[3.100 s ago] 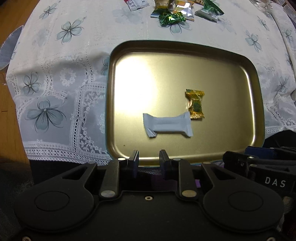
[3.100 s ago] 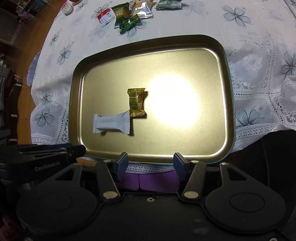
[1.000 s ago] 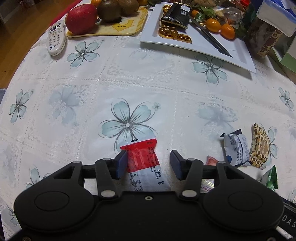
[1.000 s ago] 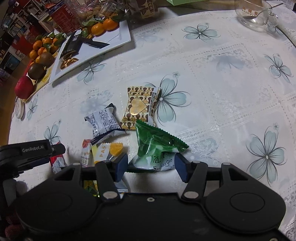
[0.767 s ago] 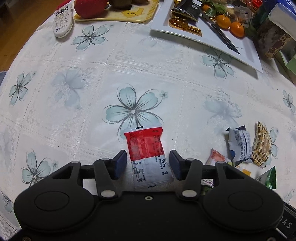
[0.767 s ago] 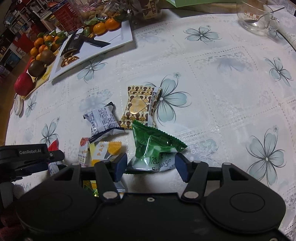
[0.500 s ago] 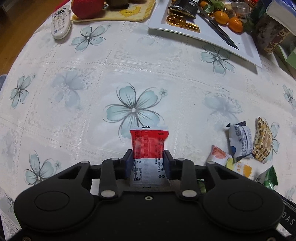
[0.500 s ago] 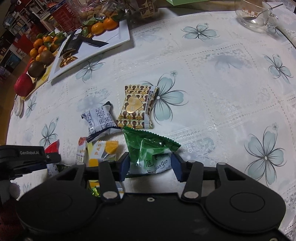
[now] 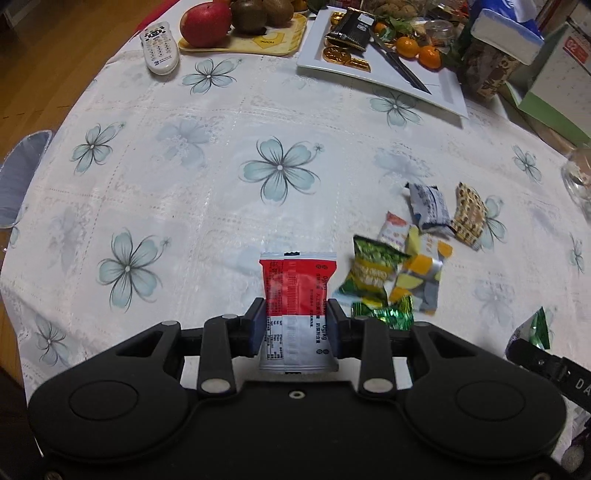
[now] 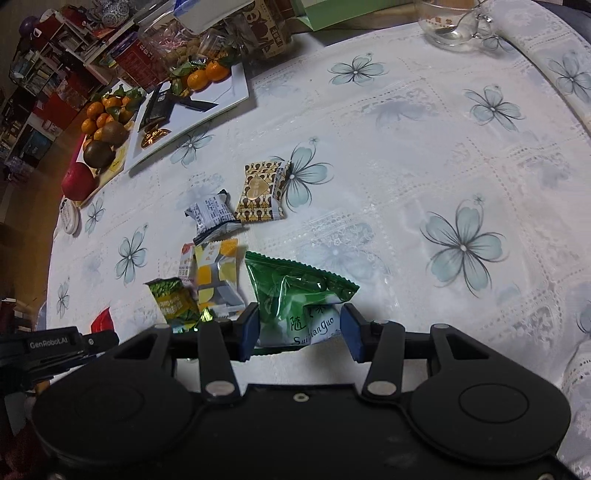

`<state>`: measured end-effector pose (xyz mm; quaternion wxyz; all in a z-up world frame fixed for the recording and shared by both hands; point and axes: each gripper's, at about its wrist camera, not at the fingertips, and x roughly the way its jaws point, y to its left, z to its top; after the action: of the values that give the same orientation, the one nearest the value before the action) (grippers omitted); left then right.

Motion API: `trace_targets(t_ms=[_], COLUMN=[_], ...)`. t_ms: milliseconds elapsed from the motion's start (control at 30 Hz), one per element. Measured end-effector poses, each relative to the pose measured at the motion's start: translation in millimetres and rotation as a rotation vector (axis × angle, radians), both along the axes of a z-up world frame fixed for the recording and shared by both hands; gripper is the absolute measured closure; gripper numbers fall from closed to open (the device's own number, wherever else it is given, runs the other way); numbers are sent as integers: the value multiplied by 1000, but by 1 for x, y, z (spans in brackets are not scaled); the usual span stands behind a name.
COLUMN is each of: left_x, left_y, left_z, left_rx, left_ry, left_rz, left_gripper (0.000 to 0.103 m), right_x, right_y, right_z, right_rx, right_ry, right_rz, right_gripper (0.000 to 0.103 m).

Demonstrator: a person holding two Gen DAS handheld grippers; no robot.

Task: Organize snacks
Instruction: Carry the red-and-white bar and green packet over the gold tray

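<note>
Left claw [image 9: 295,328] is clamped on the red-white packet [image 9: 297,295], long axis along the fingers, right claw [image 10: 298,334] on the green bag [image 10: 295,299], both prob. just clear of the bench [image 9: 221,147], w/ the loose snack pile [image 9: 413,254] right of the packet.

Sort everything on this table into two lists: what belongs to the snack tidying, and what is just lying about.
Part of the job:
- red and white packet, in the left gripper
- green packet, in the right gripper
- loose snack pile

Lying about:
- remote control
- fruit tray
- white platter
- glass dish
</note>
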<state>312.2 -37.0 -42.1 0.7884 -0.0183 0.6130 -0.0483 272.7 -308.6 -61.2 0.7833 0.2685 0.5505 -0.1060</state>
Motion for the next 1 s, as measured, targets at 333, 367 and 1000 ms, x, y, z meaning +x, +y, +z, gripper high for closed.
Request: trace_targets(t_ms=[333,367,1000], left_x=[-110,-119,-233], left_y=[4,4,20], left_z=[31,32,10], left_rx=[45,42,-43], left_ry=[-50,-51,1], left_rz=[-102,-109,-92], left_gripper=[61,61,61], right_x=[-110,-122,-254], right_y=[37,39,75], right_z=[42,43,30], right_rx=[-17,-10,11], right_ry=[-63,-68,-52], right_rz=[82,86,19], right_gripper=[53,53,53])
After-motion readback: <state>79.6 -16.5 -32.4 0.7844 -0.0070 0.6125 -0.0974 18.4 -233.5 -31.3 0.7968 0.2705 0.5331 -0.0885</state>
